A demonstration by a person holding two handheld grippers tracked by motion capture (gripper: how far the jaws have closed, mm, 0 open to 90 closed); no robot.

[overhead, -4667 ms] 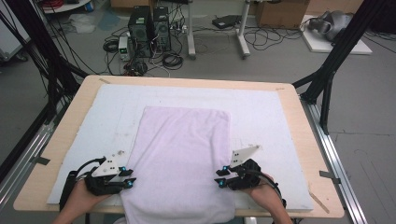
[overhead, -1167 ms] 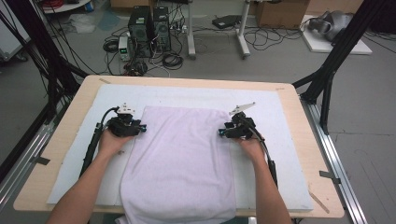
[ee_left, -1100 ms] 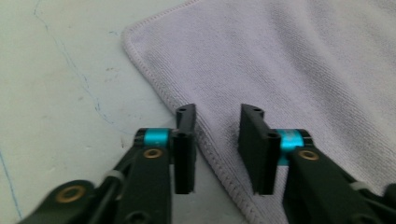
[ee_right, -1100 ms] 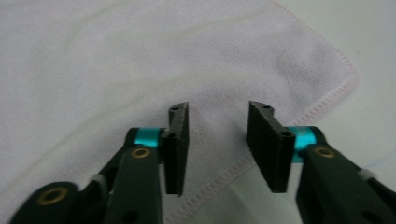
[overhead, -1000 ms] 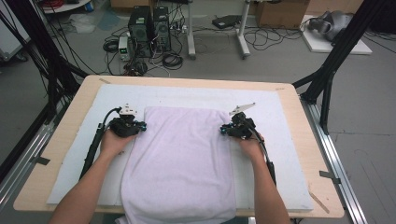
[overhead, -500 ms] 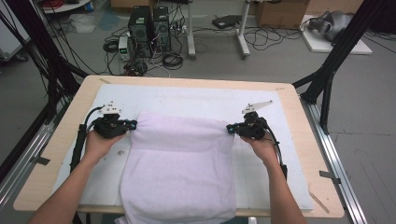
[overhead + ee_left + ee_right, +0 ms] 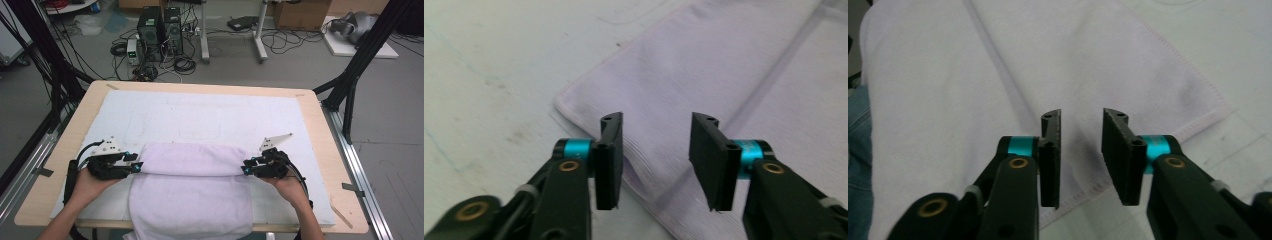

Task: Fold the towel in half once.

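Note:
A pale lilac towel (image 7: 192,200) lies on the white mat, its far part folded back toward me as a band (image 7: 192,159) across the middle. My left gripper (image 7: 136,167) sits at the band's left end and my right gripper (image 7: 245,169) at its right end. Both have just been opening their jaws. In the left gripper view the left gripper (image 7: 656,160) is open above the towel's corner (image 7: 724,65), with no cloth pinched. In the right gripper view the right gripper (image 7: 1080,155) is open over the towel's hemmed edge (image 7: 973,75), also holding nothing.
The white mat (image 7: 210,112) covers a wooden table (image 7: 320,107). The towel's near end hangs over the front edge. Black frame posts (image 7: 350,80) stand at the table's far corners, with computers and cables (image 7: 160,30) on the floor beyond.
Both hands came toward the near side, carrying the towel's far edge over itself into a fold. The jaws then opened and let the cloth go.

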